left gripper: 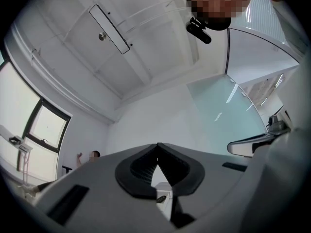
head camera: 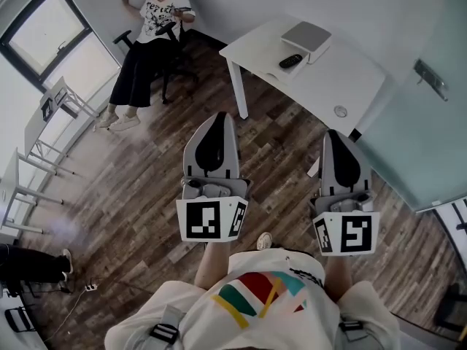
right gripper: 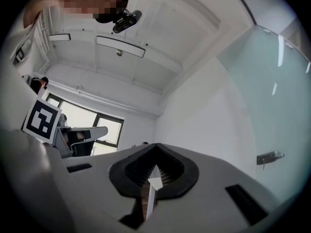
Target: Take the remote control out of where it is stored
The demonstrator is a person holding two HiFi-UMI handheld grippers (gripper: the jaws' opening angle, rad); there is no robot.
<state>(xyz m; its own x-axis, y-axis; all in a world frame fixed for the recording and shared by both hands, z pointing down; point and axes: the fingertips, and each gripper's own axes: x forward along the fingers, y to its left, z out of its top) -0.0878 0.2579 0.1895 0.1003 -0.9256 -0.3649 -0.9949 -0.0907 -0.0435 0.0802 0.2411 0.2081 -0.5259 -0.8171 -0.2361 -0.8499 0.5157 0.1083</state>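
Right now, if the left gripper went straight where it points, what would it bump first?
Probably the white table across the floor. The shut left gripper tilts slightly up, so it might pass over to the wall; depth is unclear.

No words, brands or numbers can be read. The only signs are black-and-white square markers: two faces of them show on the cube (head camera: 211, 221) of the left gripper (head camera: 220, 119), two on the cube (head camera: 345, 234) of the right gripper (head camera: 334, 135), and one more shows at the left edge of the right gripper view (right gripper: 43, 121). The seated person's white T-shirt (head camera: 160, 14) carries a dark print, too small to read
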